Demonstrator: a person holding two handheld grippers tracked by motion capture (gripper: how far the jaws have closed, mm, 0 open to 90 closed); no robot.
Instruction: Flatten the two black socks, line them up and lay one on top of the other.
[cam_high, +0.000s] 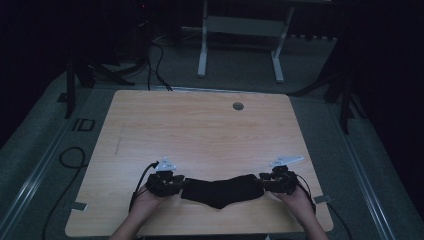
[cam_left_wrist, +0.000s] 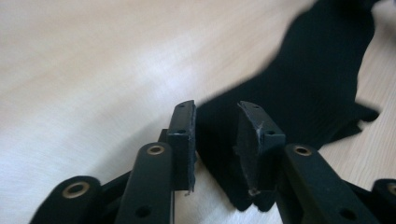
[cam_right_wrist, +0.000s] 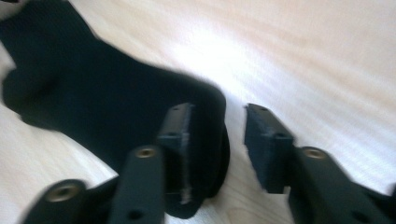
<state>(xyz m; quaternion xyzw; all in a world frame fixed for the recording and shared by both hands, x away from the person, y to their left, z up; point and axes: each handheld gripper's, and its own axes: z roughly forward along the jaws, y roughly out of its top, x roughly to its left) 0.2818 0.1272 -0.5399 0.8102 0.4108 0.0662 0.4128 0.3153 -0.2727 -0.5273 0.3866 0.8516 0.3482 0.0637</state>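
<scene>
- Left hand-held gripper (cam_left_wrist: 215, 140): jaws parted, gap between the pads. The end of the black sock (cam_left_wrist: 299, 88) lies in that gap on the wood, not pinched.
- Right hand-held gripper (cam_right_wrist: 217, 144): jaws also apart. One jaw sits over the sock's other end (cam_right_wrist: 102, 98), the other jaw over bare wood just beside the fabric edge. View is blurred, so I can't tell whether that jaw touches the cloth.
- High view: left hand-held gripper (cam_high: 176, 186) and right hand-held gripper (cam_high: 265, 182) face each other, one at each end of the sock (cam_high: 222, 190), each held in a hand coming in from the near edge.
- Sock lies flat, stretched roughly left-right between the two, with a point of fabric hanging toward the near edge.
- Tabletop (cam_high: 200, 130): light wood, sock near the person's edge, roughly centred.
- Grey round grommet (cam_high: 238, 106) near the far edge, well apart from the sock.
- Beyond the tabletop: white desk frame legs (cam_high: 202, 55) on grey floor, room dark.
</scene>
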